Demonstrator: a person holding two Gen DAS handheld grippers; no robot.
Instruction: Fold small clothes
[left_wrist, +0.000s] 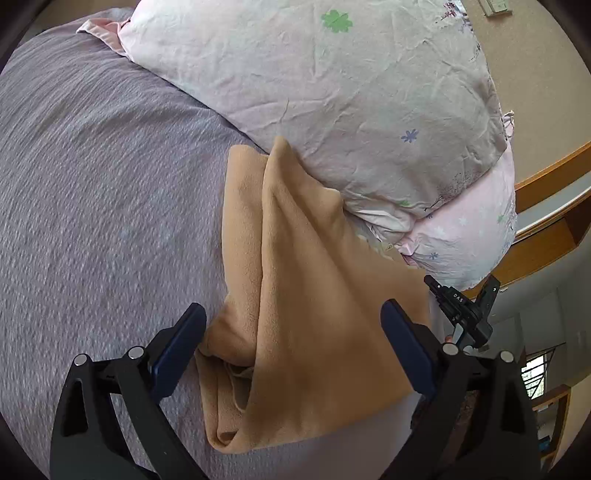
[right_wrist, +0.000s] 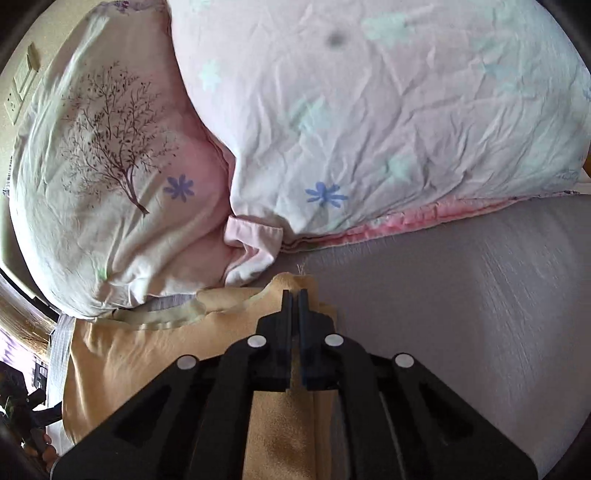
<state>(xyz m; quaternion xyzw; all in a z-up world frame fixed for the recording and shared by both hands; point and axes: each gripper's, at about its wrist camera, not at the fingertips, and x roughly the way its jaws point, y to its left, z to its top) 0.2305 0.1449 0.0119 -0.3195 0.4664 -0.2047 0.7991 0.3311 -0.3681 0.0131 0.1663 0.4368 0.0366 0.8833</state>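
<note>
And here we are over the bed: a tan fleece garment (left_wrist: 295, 295) lies on the grey-lilac bedspread (left_wrist: 92, 184), its far tip butted up against the floral pillow (left_wrist: 332, 92) in the upper right of the left wrist view. Its long axis runs from that tip near the frame's centre down toward the lower middle, straight into the mouth of the left gripper (left_wrist: 293, 328). That gripper hangs wide open, blue pads spread either side of the cloth, grasping nothing; the fleece fills the gap between them, with a raised fold running up its middle. Now the right gripper (right_wrist: 294, 295): in its own view its jaws are clamped together on the tan fleece at the garment's top edge, just below the pink pillow corner at centre frame, and a paler hem band (right_wrist: 166, 321) trails off to the left from there. In the left view the right tool shows at the lower right, beside the cloth's right edge. So the pinched edge sits on the right and the free bulk lies dead ahead of the open left tool. My read: the left hand is nearer the loose end, and the coming fold likely turns on it closing on the near edge along that axis.
</note>
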